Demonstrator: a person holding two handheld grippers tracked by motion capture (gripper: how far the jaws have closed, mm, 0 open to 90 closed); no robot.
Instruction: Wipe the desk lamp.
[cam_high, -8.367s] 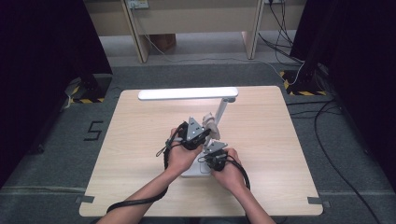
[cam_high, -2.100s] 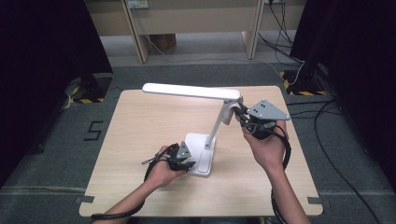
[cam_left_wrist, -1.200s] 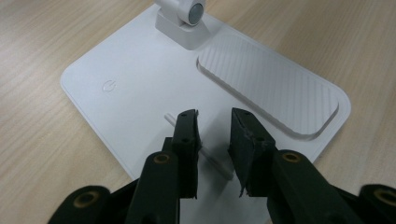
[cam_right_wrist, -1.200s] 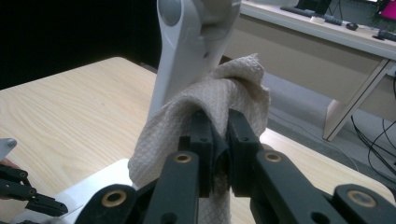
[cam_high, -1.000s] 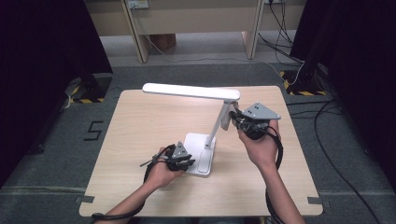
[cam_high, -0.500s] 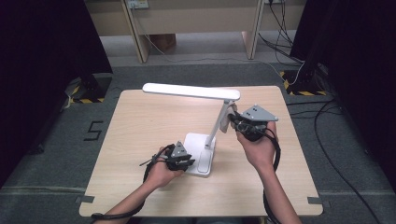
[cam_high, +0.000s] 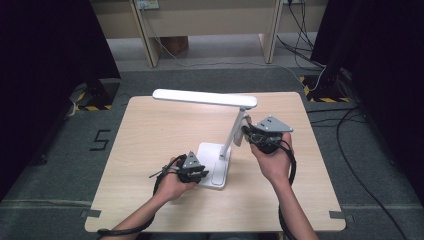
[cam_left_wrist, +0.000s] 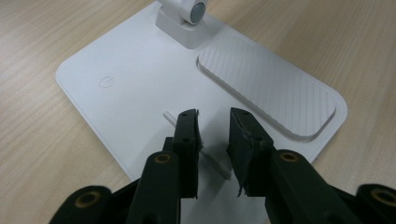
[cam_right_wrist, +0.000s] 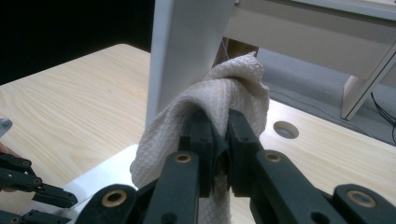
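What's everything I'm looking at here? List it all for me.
desk lamp: one, white, upright mid-table, flat base, long head on top.
cloth: one, off-white, pressed against the lamp's arm.
table: one, light wood.
floor cables: several, dark, behind and right of the table.
left gripper: one, black, jaws slightly apart, over the lamp base edge.
right gripper: one, black, shut on the cloth.
hands: two, left hand, right hand.

Even overhead light, dark surroundings, soft focus
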